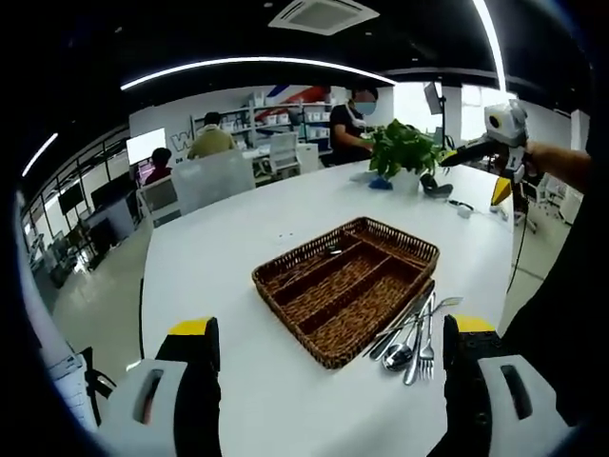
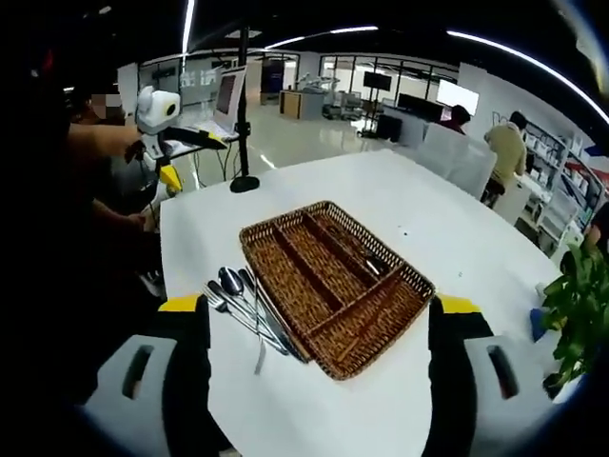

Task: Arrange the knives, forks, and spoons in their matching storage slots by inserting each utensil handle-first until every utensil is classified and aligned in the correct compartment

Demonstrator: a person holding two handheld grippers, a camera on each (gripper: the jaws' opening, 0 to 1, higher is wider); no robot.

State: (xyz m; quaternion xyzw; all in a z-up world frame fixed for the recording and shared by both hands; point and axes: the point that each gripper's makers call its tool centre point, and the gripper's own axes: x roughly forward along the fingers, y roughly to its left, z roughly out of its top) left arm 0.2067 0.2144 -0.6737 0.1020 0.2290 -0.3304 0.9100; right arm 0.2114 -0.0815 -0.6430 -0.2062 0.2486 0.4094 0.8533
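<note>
None of the utensils (image 2: 245, 307) seems slotted yet, though the weave may hide one: they lie bunched on the tabletop (image 1: 238, 238) against the tray (image 2: 333, 283), near its edge. Left gripper (image 1: 328, 367) and right gripper (image 2: 319, 357) hover wide, empty.

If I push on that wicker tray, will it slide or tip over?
The wicker tray looks low, wide and flat on the smooth white table, so it would probably slide, not tip. Woven and apparently empty, it is likely light and may flex slightly.
</note>
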